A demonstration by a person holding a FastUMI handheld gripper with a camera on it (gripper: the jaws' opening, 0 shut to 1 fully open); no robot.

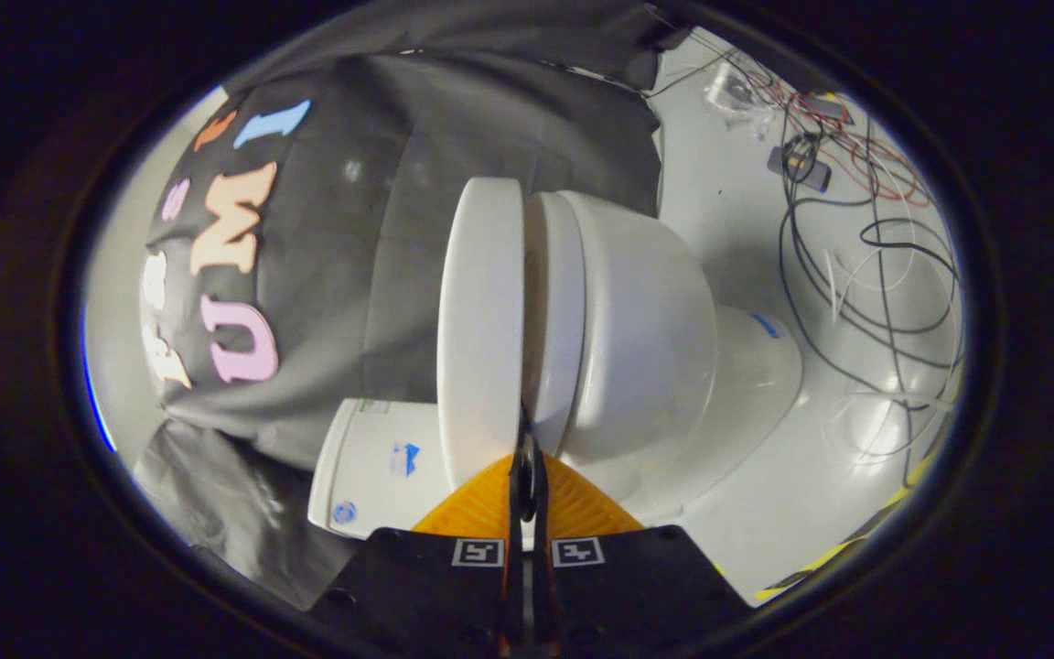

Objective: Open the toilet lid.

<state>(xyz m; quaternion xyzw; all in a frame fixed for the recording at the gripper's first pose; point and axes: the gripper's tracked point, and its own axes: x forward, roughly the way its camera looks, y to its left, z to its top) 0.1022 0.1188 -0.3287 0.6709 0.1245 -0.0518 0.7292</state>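
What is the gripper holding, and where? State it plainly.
Nothing. The gripper is shut with its tips at the gap between the toilet lid and seat.

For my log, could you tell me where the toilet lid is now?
In the gripper view, the toilet lid is just ahead of the closed gripper, parted slightly from the seat.

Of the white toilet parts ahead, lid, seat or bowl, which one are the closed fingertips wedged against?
The lid, lifted off the seat with a gap between them. The hand-held gripper, fingers together, points into that gap's near end; the bowl lies beyond the seat.
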